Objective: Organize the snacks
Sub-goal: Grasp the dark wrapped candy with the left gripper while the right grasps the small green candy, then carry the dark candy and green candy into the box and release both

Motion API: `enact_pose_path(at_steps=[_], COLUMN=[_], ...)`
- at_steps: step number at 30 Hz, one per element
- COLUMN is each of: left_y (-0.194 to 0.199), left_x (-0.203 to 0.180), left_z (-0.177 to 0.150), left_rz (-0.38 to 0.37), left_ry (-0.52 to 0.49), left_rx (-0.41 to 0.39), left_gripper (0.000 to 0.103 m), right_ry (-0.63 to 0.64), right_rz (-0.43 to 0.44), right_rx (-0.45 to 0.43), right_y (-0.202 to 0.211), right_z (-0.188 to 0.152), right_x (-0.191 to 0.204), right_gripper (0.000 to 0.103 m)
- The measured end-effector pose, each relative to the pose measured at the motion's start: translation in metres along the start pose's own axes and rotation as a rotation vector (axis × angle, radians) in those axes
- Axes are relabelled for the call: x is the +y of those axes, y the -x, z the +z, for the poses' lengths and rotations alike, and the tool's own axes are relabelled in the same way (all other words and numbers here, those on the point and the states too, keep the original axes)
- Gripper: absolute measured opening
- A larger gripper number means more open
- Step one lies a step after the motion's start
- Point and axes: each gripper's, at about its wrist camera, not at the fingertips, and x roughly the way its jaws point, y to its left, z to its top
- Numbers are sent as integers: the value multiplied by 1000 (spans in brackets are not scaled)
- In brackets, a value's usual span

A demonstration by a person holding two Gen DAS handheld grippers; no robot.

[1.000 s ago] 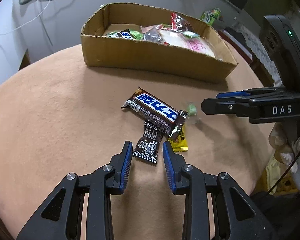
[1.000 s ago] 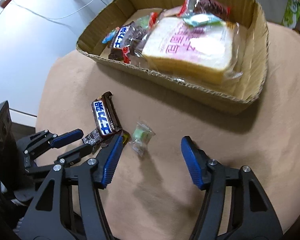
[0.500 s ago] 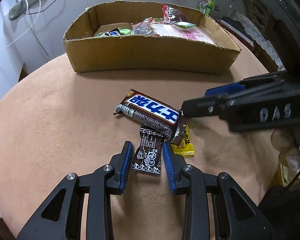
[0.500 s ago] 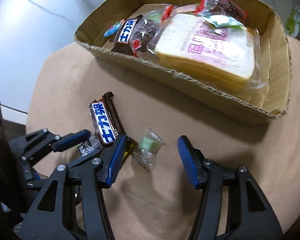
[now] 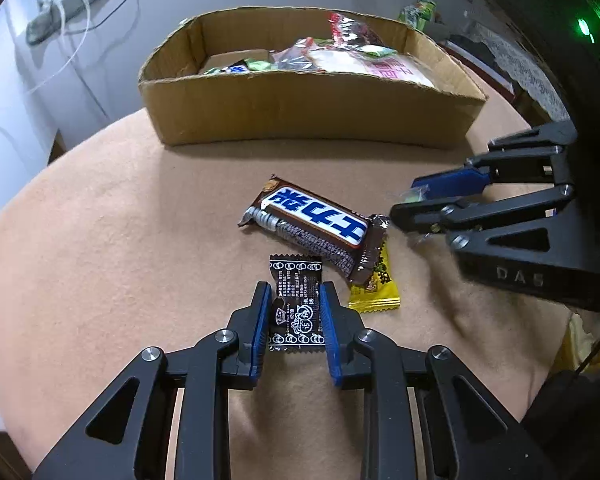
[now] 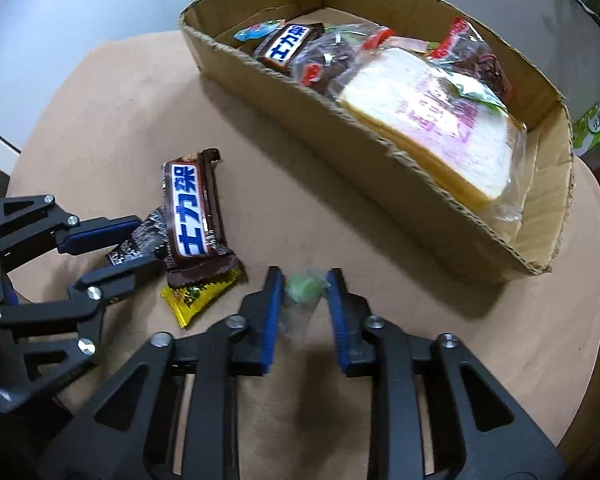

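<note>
My left gripper (image 5: 294,300) is shut on a small black candy packet (image 5: 296,304) that lies on the tan tablecloth. My right gripper (image 6: 305,286) is shut on a clear-wrapped green candy (image 6: 305,285), which also shows in the left wrist view (image 5: 414,195). Between them lie a brown Snickers bar (image 5: 314,224) and a yellow candy packet (image 5: 374,288) partly under it. The cardboard box (image 6: 420,168) stands behind, holding bagged bread (image 6: 440,120), another Snickers bar (image 6: 286,46) and other wrapped snacks.
The round table's edge (image 5: 40,184) curves close on the left, with a white surface and cables beyond. A green packet (image 6: 596,124) lies past the box's far end. The two grippers are close together near the loose snacks.
Both grippers moved forward and down. The left closed on the black packet; the right narrowed from wide open onto the green candy.
</note>
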Motion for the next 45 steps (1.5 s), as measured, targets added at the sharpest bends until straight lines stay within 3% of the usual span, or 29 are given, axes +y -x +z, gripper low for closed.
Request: enact_pose_path(at_steps=[6,16,29,38,45], left_y=[7,15,50,73,78], left_x=[15,17,35,36,36], left_z=[-4,-6,10,45,67], left_rz=[-33,-40,-60,-50,-39], left_ry=[115,147,238,216,185], left_rx=[-6,-26,-108,-193,-221], left_gripper=[23,23,23,23,23], right_ry=[-45,-62,-72,-103,-128], right_rz=[67,110,111,100,89], right_rx=[-28,-75,-181,-264,-293], right_y=[3,15,90,132,138], right_z=[-5,-24,-15,7,22], right_x=[-12,-39,-56,-79,-87], right_gripper=[20,20,20,20,20])
